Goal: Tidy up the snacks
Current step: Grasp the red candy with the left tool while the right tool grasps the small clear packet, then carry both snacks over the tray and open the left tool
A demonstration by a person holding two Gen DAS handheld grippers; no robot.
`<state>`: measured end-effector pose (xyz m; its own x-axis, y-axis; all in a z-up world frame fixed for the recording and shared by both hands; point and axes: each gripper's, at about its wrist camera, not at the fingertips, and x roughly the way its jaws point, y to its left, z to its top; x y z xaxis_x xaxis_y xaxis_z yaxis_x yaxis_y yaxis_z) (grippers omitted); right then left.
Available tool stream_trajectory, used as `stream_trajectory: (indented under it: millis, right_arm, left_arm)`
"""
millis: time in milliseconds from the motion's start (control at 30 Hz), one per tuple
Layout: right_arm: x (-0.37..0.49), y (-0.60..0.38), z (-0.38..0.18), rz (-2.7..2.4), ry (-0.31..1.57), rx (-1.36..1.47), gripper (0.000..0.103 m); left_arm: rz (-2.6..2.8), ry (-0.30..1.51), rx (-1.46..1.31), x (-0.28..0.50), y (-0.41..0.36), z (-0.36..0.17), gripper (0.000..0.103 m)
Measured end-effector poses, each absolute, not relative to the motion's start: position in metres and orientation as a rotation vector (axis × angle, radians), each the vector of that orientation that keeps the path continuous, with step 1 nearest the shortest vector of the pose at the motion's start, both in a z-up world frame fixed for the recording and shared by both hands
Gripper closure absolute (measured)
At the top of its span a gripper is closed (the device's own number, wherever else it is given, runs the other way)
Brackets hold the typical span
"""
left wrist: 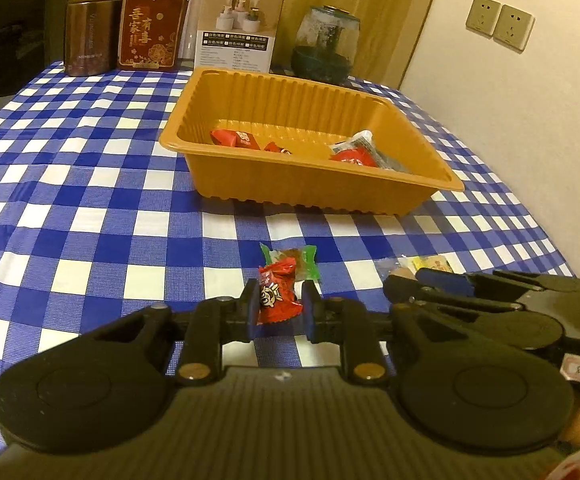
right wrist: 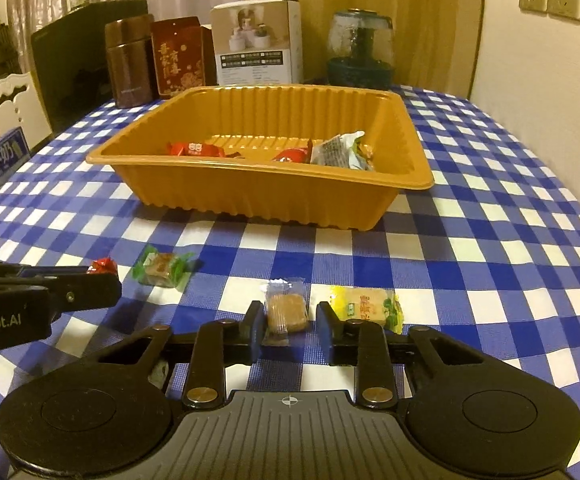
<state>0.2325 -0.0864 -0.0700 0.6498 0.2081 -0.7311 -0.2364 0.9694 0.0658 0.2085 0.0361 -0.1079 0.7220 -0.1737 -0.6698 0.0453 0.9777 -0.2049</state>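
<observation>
1. Left gripper [left wrist: 280,306] low over the checked worktop [left wrist: 90,208], fingers [left wrist: 252,304] narrowly spread around a red-wrapped candy [left wrist: 276,294], left pad touching the wrapper, right pad just apart.
2. Just beyond it, a green-wrapped sweet [left wrist: 294,258] flat on the cloth.
3. Right gripper [right wrist: 290,322] also low, fingers [right wrist: 326,320] narrowly apart astride a clear-wrapped brown biscuit [right wrist: 286,312]; contact unclear.
4. Beside its right finger, a yellow-wrapped snack [right wrist: 370,306] nearly touching.
5. Farther back, orange ribbed plastic tray [right wrist: 274,188] holding red candies [right wrist: 194,149] and a crumpled packet [right wrist: 340,150].
6. Behind the tray: brown flask [right wrist: 128,62], red gift box [right wrist: 180,58], white carton [right wrist: 258,42], glass dome jar [right wrist: 360,50].
</observation>
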Motion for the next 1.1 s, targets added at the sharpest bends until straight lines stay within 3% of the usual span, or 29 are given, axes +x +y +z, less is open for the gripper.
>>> stream_trajectory:
  millis: [200,1100]
  right_arm:
    - [0.232,-0.082,-0.069,0.259,0.827,-0.053,0.079]
    - [0.208,-0.086,-0.007,0.262,0.662,0.018,0.080]
  left_arm:
    - [-0.123,0.758,-0.182,0.208,0.036,-0.108,0.084]
    - [-0.159,0.682,-0.163,0.199,0.039,-0.074,0.084]
